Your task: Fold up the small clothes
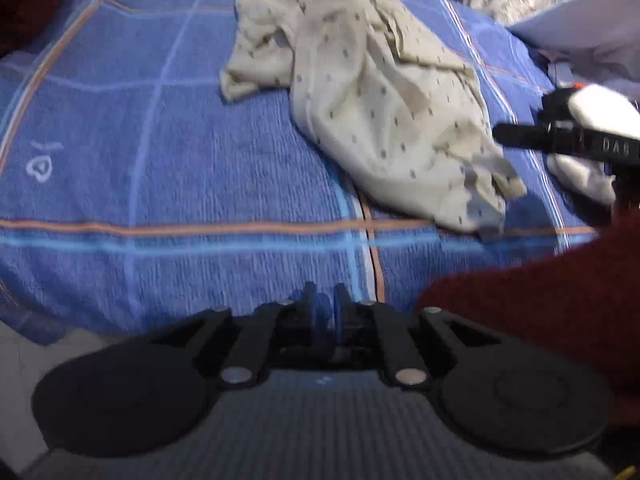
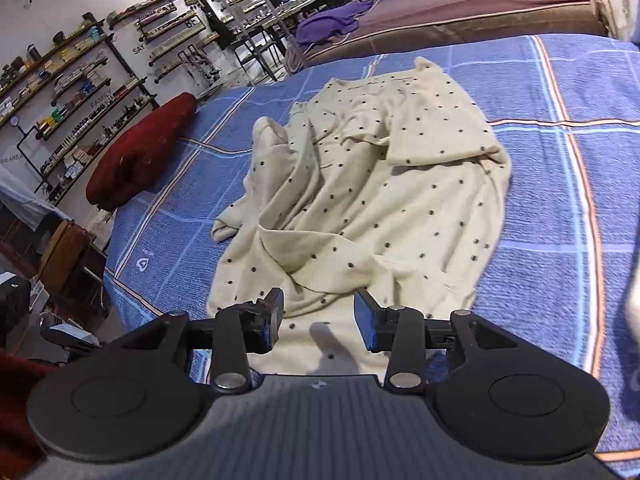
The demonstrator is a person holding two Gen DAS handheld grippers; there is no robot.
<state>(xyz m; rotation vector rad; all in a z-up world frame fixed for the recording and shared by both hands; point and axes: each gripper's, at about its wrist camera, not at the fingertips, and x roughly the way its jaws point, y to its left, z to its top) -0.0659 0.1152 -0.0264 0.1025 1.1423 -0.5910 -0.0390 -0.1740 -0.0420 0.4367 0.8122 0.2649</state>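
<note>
A cream garment with small dark dots [image 1: 360, 92] lies crumpled on a blue checked blanket [image 1: 140, 160]. My left gripper [image 1: 325, 310] hovers over bare blanket in front of the garment. Its blue pads stand close together with a narrow gap and nothing between them. In the right wrist view the same garment [image 2: 360, 200] spreads ahead. My right gripper [image 2: 319, 320] stands open just above its near hem, holding nothing. One black finger [image 1: 516, 136] of the right gripper shows at the garment's right edge in the left wrist view, with a white-gloved hand [image 1: 600, 108] behind it.
A dark red sleeve [image 1: 540, 300] crosses the lower right of the left wrist view. A dark red cushion [image 2: 140, 152] lies at the blanket's far left edge. A brown-covered bed with purple cloth [image 2: 332, 20] stands beyond, and shelves [image 2: 80, 80] line the wall.
</note>
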